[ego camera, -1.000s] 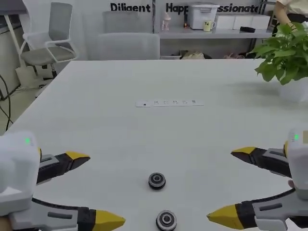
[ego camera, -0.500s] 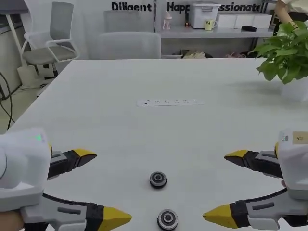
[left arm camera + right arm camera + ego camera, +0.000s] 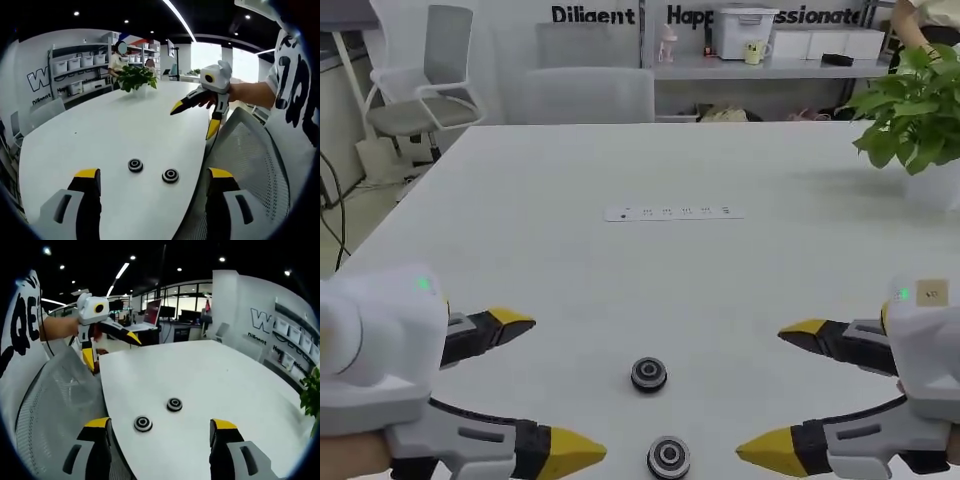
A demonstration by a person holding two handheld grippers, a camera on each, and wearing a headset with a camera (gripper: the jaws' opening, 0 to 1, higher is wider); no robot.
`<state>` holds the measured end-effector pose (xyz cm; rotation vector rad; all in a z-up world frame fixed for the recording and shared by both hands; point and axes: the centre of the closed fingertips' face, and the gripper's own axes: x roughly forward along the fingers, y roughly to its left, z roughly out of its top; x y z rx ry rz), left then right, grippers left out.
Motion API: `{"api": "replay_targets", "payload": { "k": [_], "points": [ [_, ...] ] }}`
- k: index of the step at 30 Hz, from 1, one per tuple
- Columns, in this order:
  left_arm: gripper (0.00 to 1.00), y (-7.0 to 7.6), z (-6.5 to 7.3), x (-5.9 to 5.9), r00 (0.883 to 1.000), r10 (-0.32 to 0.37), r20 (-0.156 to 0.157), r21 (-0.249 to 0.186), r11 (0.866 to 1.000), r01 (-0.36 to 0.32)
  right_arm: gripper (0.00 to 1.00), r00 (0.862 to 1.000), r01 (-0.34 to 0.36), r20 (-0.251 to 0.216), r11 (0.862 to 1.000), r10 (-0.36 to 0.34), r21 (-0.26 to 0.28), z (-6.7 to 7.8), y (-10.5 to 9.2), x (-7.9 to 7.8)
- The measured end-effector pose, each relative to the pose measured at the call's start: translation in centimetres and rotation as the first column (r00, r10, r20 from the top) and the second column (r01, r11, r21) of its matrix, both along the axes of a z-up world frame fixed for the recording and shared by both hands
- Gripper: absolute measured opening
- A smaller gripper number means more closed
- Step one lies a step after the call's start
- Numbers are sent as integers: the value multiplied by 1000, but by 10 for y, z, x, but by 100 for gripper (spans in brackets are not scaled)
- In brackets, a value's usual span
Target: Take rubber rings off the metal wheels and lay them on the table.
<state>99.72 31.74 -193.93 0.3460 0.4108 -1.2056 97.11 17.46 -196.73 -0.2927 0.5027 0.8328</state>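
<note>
1. Head view shows two small metal wheels on the white table (image 3: pixel 620 170), close to the person. The far wheel (image 3: pixel 648 374) sits in the middle. The near wheel (image 3: pixel 668 457) lies just beside it, by the near edge of the table.
2. Each wheel has a dark rubber ring (image 3: pixel 634 375) around it. I see no loose ring on the table, so I think no ring is off yet.
3. The left gripper (image 3: pixel 569 386) hangs to the left of the wheels. Its jaws stand wide apart and hold nothing.
4. The right gripper (image 3: pixel 759 392) hangs to the right of the wheels. Its jaws are wide apart too, and they are empty.
5. Neither gripper touches a wheel. The wheels lie between the two grippers, and each gripper view looks across the table at both wheels.
6. The job looks like it is just at the start. Both rings must come off and be laid on the table.
7. A green plant (image 3: pixel 910 110) stands far off on the right, well apart from the wheels.
</note>
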Motion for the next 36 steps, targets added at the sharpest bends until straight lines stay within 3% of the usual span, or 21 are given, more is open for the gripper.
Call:
{"api": "replay_targets", "payload": {
  "k": [12,36],
  "points": [
    [84,-5,-6,-2,1000,-17,-4,15,1000,17,86,1000,-2,19,1000,1,18,-3,3,4],
    [84,-6,-22,-3,999,-25,-26,36,999,26,85,1000,-9,-1,1000,10,24,-17,5,2]
  ]
}}
